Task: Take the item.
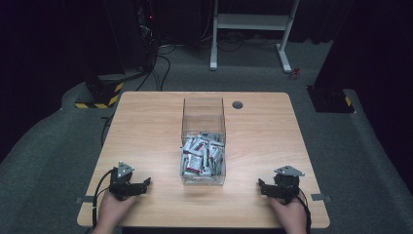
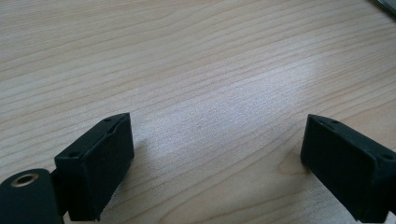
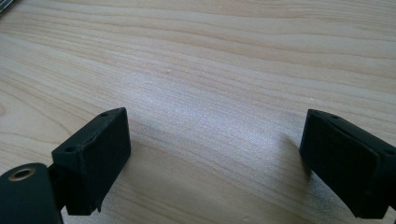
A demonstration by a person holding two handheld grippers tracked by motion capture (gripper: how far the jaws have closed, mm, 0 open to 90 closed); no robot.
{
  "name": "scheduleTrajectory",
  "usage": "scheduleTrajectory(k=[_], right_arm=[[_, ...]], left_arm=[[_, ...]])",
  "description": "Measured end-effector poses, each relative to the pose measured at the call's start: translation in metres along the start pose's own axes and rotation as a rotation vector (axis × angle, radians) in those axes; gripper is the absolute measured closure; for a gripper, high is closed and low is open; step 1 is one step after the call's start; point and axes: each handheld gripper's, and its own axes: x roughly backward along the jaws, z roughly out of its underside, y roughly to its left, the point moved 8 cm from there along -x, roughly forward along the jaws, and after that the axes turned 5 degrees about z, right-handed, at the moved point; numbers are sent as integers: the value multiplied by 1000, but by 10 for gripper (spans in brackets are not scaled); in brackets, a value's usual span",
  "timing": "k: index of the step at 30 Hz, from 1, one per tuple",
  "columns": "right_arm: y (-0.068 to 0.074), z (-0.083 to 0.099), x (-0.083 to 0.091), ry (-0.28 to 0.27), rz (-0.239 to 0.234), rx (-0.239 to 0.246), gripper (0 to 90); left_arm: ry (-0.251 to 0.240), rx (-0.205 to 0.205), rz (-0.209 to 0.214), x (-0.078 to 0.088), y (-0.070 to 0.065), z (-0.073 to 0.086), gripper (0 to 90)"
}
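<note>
No text, brand, number or sign can be read anywhere in these pictures. The small packets (image 1: 202, 157) in the clear box (image 1: 203, 109), which stands on the table between the left gripper (image 1: 141, 185) and the right gripper (image 1: 263, 187) and a little beyond both, carry red and dark patches of print, but they are too small and blurred to make out any letters. The yellow-and-black hazard stripes (image 1: 100, 100) on the floor base well beyond the left gripper are a marking only, with no words on them.
</note>
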Motion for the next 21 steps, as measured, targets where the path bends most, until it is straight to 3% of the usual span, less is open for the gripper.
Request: scheduleTrajectory(k=[21], right_arm=[[0, 0, 0, 0, -1, 2, 84]], left_arm=[[1, -9, 2, 1, 0, 0, 95]])
